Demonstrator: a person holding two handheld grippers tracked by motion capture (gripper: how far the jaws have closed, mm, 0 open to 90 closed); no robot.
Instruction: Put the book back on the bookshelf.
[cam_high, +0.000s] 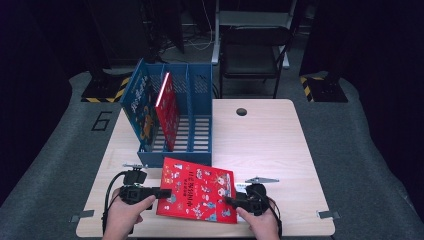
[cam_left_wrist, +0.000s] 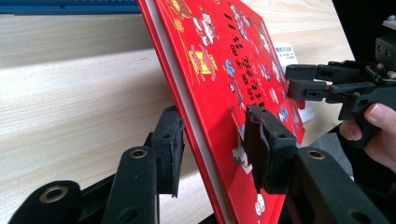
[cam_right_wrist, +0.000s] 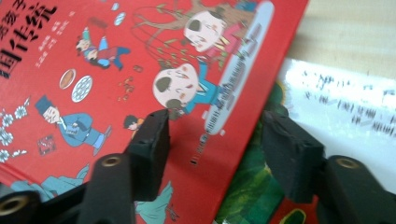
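Note:
A red picture book (cam_high: 200, 192) lies near the table's front edge, its left side lifted. My left gripper (cam_high: 162, 193) is shut on its left edge. In the left gripper view the pads (cam_left_wrist: 268, 144) pinch the tilted red book (cam_left_wrist: 224, 60) across cover and pages. My right gripper (cam_high: 229, 201) is at the book's right edge. In the right gripper view it (cam_right_wrist: 215, 135) stands open astride that edge: one jaw is over the red cover (cam_right_wrist: 116, 60), the other over a green cover (cam_right_wrist: 247, 186) underneath. A hand holds each gripper.
A blue file rack (cam_high: 200, 85) stands at the back left of the table (cam_high: 265, 145), with a red book (cam_high: 167, 107) upright in it and a blue book (cam_high: 140, 105) leaning in its left slot. White printed paper (cam_right_wrist: 345, 102) lies beside the green cover. A chair (cam_high: 252, 45) stands beyond the table.

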